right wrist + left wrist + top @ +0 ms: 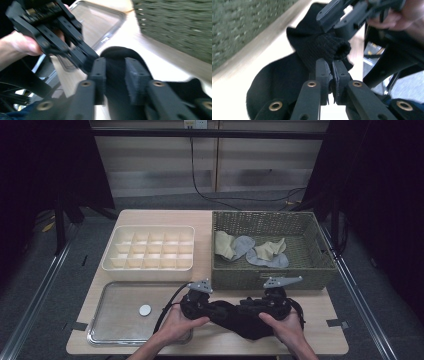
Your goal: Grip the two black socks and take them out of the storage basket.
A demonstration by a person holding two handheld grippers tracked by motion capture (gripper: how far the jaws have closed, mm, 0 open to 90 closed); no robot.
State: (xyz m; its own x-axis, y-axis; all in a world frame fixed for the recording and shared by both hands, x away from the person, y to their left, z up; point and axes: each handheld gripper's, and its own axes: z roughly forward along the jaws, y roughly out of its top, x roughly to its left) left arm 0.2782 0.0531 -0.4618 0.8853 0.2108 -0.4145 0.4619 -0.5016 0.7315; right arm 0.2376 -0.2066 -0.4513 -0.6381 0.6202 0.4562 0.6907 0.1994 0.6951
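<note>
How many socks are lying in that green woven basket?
4 by my count: a beige sock and a grey sock at the left, another beige sock and grey sock towards the middle of the basket. More could lie hidden beneath.

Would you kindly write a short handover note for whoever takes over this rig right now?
Left tongs: shut on the black sock, pinching a fold of it.
Right tongs: partly open, sock cloth between the jaws; a grip cannot be confirmed.
The sock lies at the table's near edge, in front of the wicker basket, which holds pale socks.
Compartment box: looks empty.
Done: sock out on the table. Left: probably folding it and stowing it in the box.
</note>
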